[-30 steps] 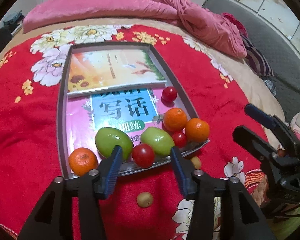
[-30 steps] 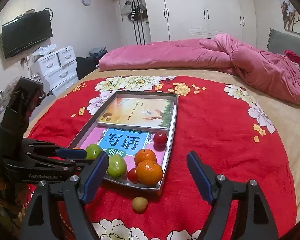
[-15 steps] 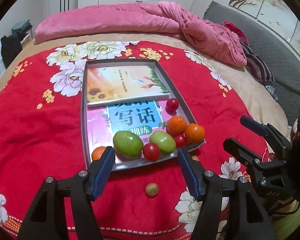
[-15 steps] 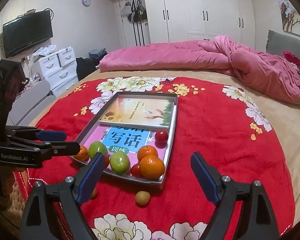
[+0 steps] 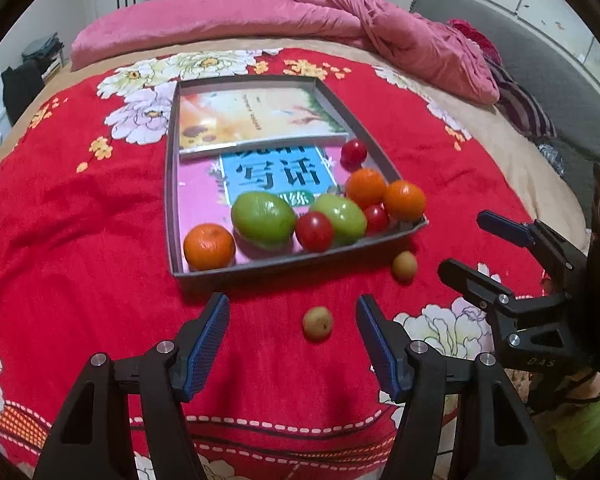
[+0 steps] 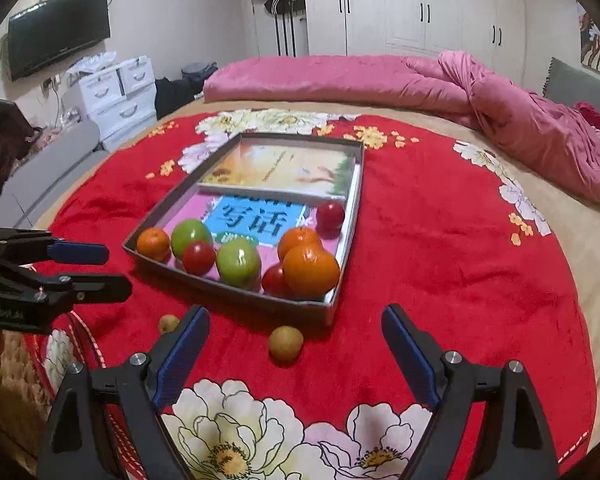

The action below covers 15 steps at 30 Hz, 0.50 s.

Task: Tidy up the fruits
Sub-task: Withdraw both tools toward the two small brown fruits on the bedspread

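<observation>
Both grippers hang empty over the red flowered blanket (image 5: 80,220), the left gripper (image 5: 292,316) having just spread its jaws; the right gripper (image 6: 296,330) gapes wide; two small tan round fruits (image 5: 317,323) lie near the grey shallow tray (image 5: 172,184), outside it; next, probably, close on one.

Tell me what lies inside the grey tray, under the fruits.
In the grey tray lie two books: a pink book under the fruits, and a sunflower book overlapping its far end. The books cover most of the tray floor.
</observation>
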### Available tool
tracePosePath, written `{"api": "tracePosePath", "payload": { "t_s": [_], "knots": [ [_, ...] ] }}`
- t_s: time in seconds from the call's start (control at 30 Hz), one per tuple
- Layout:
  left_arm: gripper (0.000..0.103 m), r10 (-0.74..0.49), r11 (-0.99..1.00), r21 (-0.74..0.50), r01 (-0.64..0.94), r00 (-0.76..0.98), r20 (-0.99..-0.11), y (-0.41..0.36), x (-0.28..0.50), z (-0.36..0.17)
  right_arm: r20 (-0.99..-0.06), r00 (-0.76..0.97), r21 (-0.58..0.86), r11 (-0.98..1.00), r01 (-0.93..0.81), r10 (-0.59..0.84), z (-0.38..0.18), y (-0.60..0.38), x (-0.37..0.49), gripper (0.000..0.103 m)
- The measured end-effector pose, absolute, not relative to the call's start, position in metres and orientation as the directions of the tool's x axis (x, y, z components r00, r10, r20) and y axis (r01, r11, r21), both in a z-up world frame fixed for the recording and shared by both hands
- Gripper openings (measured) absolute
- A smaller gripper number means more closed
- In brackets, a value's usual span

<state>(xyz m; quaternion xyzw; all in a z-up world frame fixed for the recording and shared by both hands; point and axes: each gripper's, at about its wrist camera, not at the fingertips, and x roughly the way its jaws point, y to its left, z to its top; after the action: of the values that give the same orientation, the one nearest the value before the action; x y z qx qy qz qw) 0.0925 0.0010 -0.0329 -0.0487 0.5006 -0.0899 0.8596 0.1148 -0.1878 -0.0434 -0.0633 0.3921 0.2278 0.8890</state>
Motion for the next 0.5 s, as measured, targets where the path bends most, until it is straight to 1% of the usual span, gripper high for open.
{"api": "tracePosePath", "payload": {
  "t_s": [0.13,0.3,0.33,0.37,0.43,0.5],
  "knots": [
    [0.067,-0.202,0.979,-0.167,0.115,0.462,-0.864,-0.003,0.093,-0.043,-0.741,0.566,0.093,0.890,-0.447,0.362,-0.053,-0.188,0.117,0.087],
    [0.067,-0.228,0.974,-0.194,0.121,0.430,-0.874,-0.007,0.095,-0.058,-0.766,0.544,0.083,0.892,-0.445,0.343,-0.068,-0.186,0.121,0.087],
    [0.067,-0.225,0.974,-0.192,0.121,0.427,-0.876,-0.008,0.095,-0.061,-0.769,0.542,0.080,0.892,-0.445,0.339,-0.070,-0.185,0.122,0.085],
    [0.067,-0.231,0.973,-0.198,0.121,0.420,-0.878,-0.009,0.096,-0.064,-0.771,0.536,0.083,0.890,-0.448,0.342,-0.074,-0.184,0.123,0.081],
    [0.067,-0.249,0.968,-0.219,0.119,0.412,-0.877,-0.010,0.096,-0.069,-0.782,0.523,0.081,0.887,-0.455,0.339,-0.080,-0.181,0.124,0.076],
    [0.067,-0.261,0.965,-0.233,0.119,0.398,-0.879,-0.012,0.097,-0.076,-0.792,0.509,0.075,0.881,-0.467,0.337,-0.086,-0.177,0.126,0.068]
  ]
}}
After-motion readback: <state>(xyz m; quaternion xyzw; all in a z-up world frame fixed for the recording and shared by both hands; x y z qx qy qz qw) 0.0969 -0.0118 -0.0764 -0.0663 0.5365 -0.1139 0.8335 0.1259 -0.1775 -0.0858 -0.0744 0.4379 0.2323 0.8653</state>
